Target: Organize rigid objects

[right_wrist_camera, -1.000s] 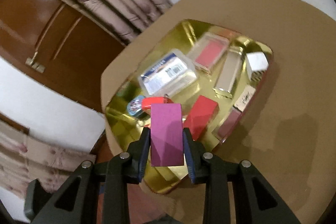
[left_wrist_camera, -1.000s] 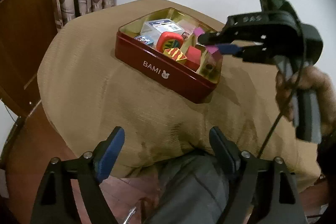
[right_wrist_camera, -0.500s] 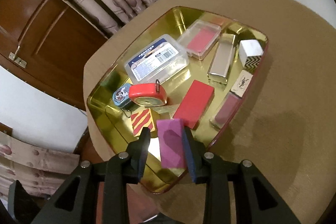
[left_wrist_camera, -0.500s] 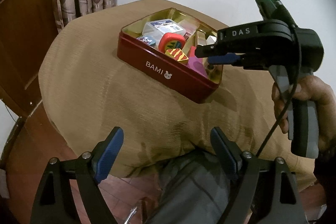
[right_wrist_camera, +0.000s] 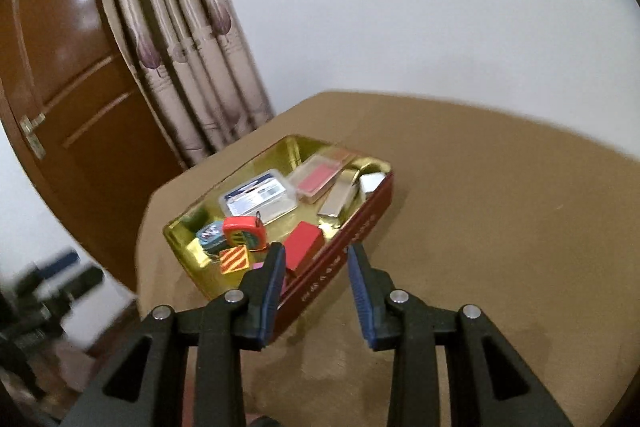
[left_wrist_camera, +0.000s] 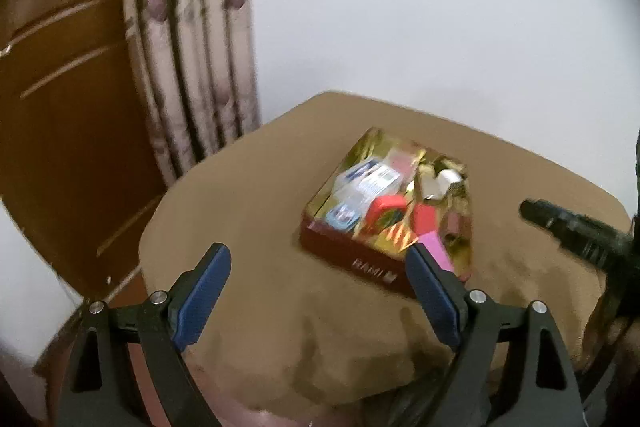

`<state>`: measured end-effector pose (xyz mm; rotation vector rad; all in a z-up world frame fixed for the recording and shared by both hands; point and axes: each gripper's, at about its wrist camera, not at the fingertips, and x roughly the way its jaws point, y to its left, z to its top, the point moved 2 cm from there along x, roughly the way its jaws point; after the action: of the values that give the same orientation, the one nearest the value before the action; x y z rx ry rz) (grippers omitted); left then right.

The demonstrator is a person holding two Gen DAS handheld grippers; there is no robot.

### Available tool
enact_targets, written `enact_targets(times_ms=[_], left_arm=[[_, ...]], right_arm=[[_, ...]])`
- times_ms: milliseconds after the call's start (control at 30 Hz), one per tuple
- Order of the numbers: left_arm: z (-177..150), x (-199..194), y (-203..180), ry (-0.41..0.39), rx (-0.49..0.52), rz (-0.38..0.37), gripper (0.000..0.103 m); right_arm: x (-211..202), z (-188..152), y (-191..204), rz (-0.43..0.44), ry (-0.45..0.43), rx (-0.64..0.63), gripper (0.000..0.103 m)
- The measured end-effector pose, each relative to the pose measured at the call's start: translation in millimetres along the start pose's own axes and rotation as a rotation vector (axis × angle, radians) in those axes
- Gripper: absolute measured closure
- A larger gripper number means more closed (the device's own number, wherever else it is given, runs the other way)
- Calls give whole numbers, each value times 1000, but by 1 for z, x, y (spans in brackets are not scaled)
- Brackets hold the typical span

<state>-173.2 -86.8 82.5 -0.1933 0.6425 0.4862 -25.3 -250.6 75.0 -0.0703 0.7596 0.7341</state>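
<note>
Your left gripper (left_wrist_camera: pixel 316 291) and right gripper (right_wrist_camera: pixel 316 289) both gape wide, holding nothing, hovering near the red metal tin (right_wrist_camera: pixel 352 227) on the tan cloth-covered table (right_wrist_camera: pixel 500 227). Beyond, the pink rectangular block (left_wrist_camera: pixel 434 247) lies in the tin's near corner, leaving no loose pieces outside.

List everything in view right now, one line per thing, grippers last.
tin: 1, dark red outside, gold inside, on the tablecloth
clear plastic boxes: 2, one with a blue-white label, one with red contents, far half of tin
metallic bar: 1, silver-gold, beside the clear boxes
white box: 1, far corner of tin
red block: 1, middle of tin
tape measure: 1, red, near the left wall
striped block: 1, red and yellow, near corner
pink block: 1, near corner
tablecloth: 1, tan
curtain: 1, beige, behind
door: 1, brown
left gripper: open, empty
right gripper: open, empty
</note>
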Motion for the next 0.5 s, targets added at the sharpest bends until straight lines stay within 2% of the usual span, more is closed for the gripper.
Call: enact_targets(times_ms=[100,167,200,233,333,400,500], left_arm=[[6,1,-18,-47,117,25,16],[11,5,-25,-101,183,61,16],[13,6,-26,-121,197,54,15],[15,10,-26,-128,209,41,11],[21,29,-28,-106,200,-13,10],[21,36,-28,-127,192,-72,10],[21,42,-28,-163,203,-99,10]], right_arm=[[-15,-13,26,-43,-65,-40,64],[-23,-18,40,-121,-114,-81,59],[-26,-22,46,-183,-145,-91,56],[-28,-25,47,-205,-160,-87,53],[-39,-35,45,-187,-209,3,51],[-46,-39,47,-212,-244,30,50],[-56,-45,58,-266,-293,41,45]])
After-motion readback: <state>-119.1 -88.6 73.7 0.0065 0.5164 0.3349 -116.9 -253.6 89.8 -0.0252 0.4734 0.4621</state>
